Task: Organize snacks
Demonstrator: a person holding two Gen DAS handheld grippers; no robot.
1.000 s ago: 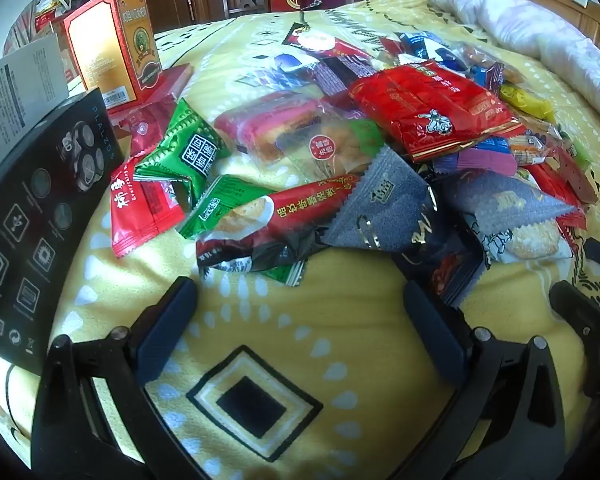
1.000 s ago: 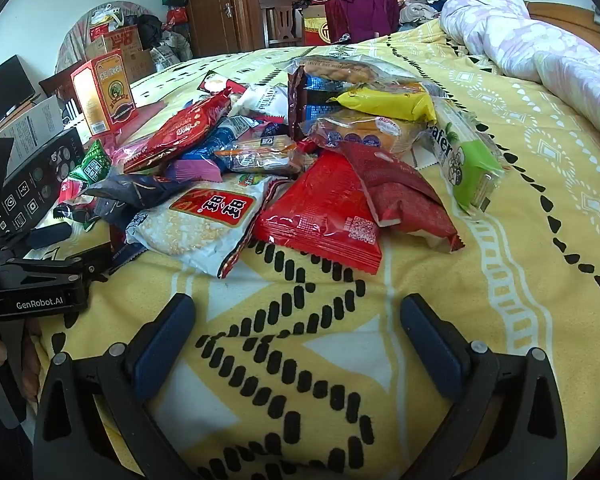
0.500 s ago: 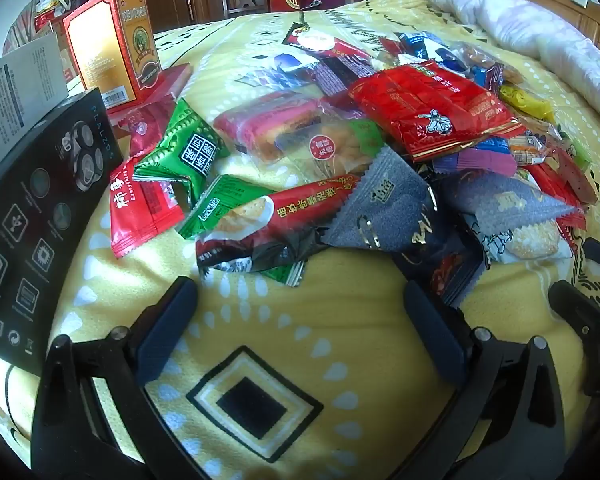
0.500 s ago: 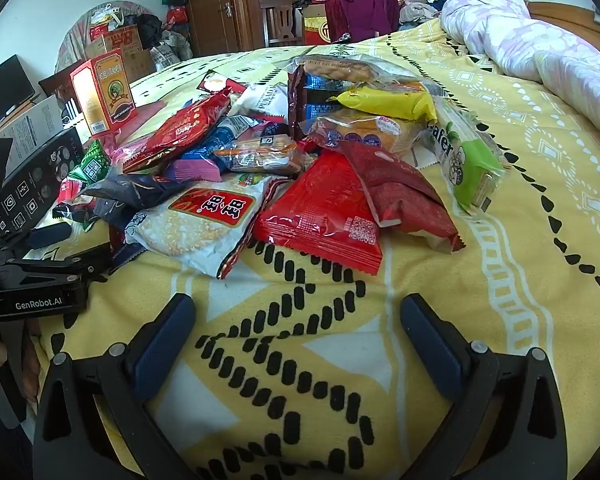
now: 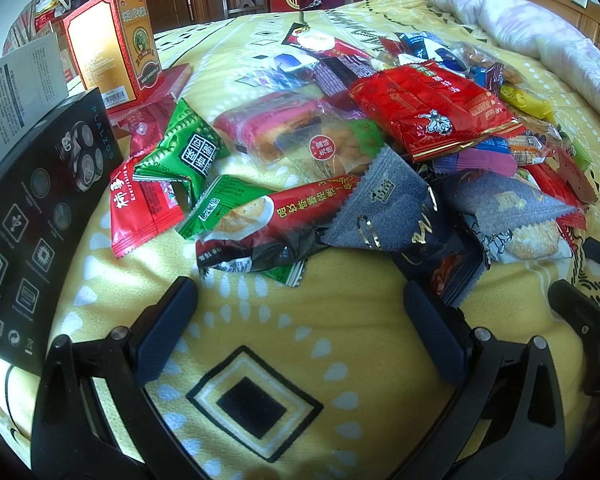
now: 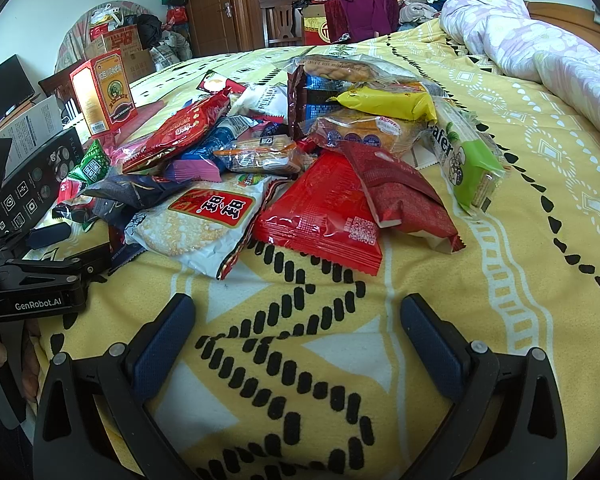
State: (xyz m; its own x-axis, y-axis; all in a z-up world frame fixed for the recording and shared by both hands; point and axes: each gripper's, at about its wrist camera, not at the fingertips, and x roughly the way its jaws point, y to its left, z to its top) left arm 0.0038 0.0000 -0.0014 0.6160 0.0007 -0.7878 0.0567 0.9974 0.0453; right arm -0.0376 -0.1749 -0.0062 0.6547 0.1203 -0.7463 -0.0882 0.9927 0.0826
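Snack packets [image 5: 340, 160], assorted: crinkly foil and clear plastic wrappers, mostly flat pillow shapes with serrated ends, in red, green, grey and yellow, lay heaped on a soft yellow patterned blanket [image 5: 340, 320]. Left gripper [image 5: 300, 308] and right gripper [image 6: 296, 320] each stood wide apart, holding nothing, just short of the heap. A stiff black box [image 5: 32, 220] lay beside the packets.

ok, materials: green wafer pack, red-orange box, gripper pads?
Wafer pack: glossy plastic film, clear at one end, wafers visible. Red-orange box: printed cardboard, crisp folded edges. Right gripper pads: probably rubber, matte blue, textured.
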